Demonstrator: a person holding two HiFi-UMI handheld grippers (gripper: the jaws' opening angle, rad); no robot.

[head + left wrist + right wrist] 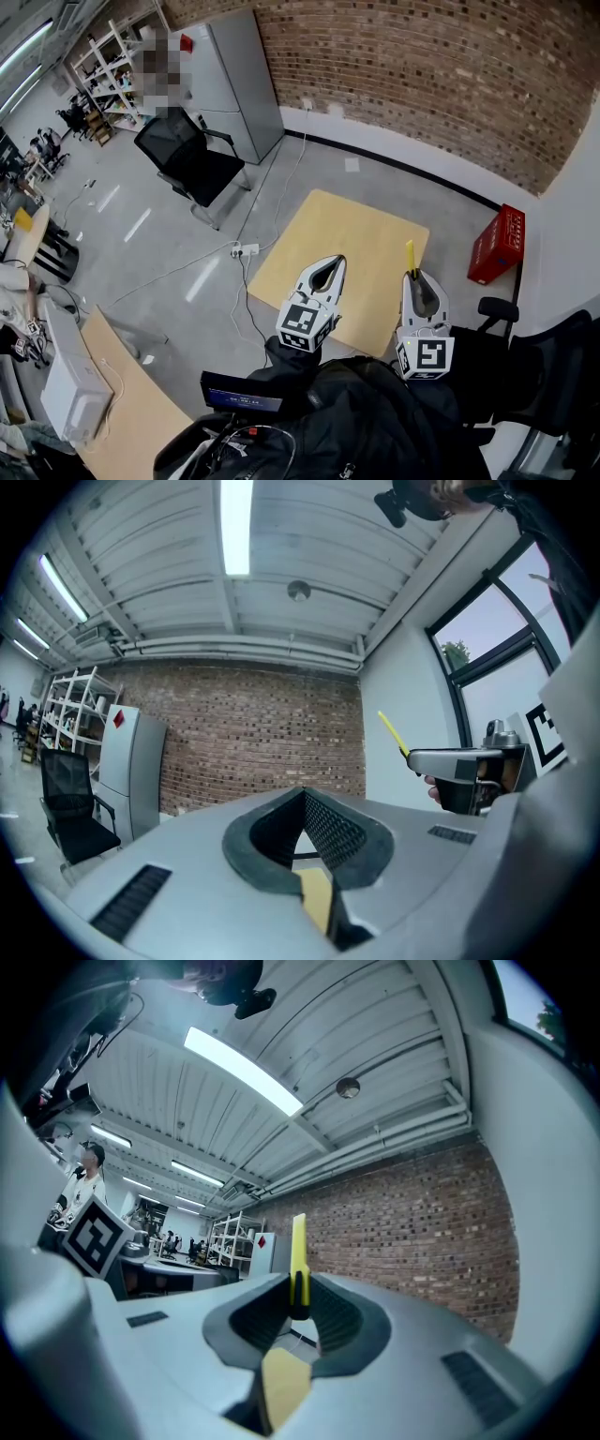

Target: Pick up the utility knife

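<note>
The yellow utility knife (pixel 410 256) sticks up out of my right gripper (pixel 418 278), which is shut on it and held in the air over the near edge of the light wooden table (pixel 342 244). In the right gripper view the knife (pixel 298 1258) stands upright, pinched between the dark pads. My left gripper (pixel 327 265) is beside it to the left, at about the same height, shut with nothing in it. In the left gripper view its pads (pixel 328 827) meet at the tip, and the right gripper (pixel 461 761) with the knife (pixel 392 731) shows at the right.
A red crate (pixel 497 244) stands on the floor right of the table. A black office chair (pixel 187 155) and a grey cabinet (pixel 234 80) are at the back left, with a power strip (pixel 246 250) and cables on the floor. A second desk (pixel 131 403) is near left, another black chair (pixel 553 366) near right.
</note>
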